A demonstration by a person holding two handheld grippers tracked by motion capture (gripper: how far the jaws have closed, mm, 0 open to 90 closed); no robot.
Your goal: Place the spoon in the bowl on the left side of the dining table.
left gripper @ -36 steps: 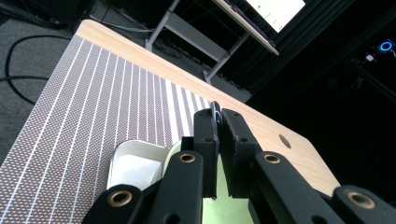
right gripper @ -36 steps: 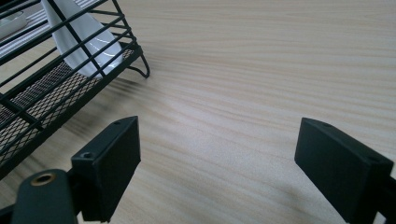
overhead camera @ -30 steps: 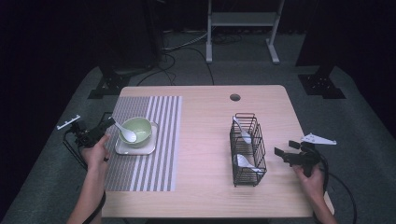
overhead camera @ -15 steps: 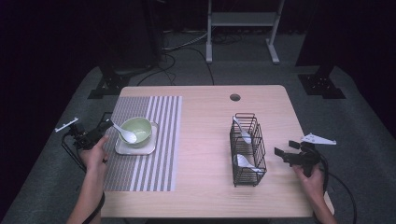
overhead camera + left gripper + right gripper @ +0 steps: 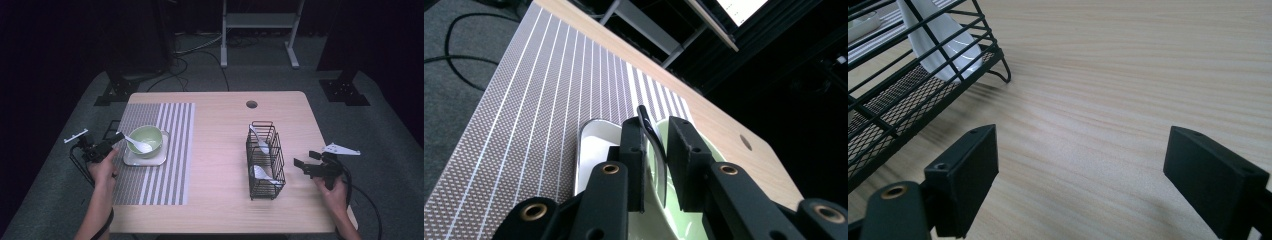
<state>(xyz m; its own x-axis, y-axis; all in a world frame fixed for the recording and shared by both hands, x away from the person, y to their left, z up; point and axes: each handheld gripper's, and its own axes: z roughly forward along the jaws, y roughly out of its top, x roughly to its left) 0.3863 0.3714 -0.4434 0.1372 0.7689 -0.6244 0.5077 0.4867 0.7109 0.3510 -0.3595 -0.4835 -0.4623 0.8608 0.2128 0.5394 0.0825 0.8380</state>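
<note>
A person is sitting at a wooden counter [image 5: 220, 150] with a tool in each hand. The left tool [image 5: 111, 144] is lying at the left edge of the counter, over the striped grey placemat [image 5: 160, 150], with its jaws drawn narrow around the handle of a white spoon [image 5: 138, 145]. In the left gripper view the handle is showing as a thin dark curved strip [image 5: 653, 145] standing between the two black pads, with small gaps at either side, so whether the pads are actually pressing it I cannot tell. The spoon's bowl end is resting inside a pale green bowl [image 5: 146, 140], and the bowl is sitting on a small white square plate [image 5: 145, 157] on the placemat.

The right tool [image 5: 305, 165] is hovering near the right edge of the counter, jaws spread wide and holding nothing; bare wood is showing between its pads [image 5: 968, 175] in the right gripper view. Just beside it, to its left, a black wire basket [image 5: 265, 160] is standing upright on the counter, apart from the tool. Two more white spoons are leaning inside the basket, one in the far compartment [image 5: 260, 141] and one in the near compartment [image 5: 261, 173]. A round hole [image 5: 251, 104] is showing in the counter toward the far edge
</note>
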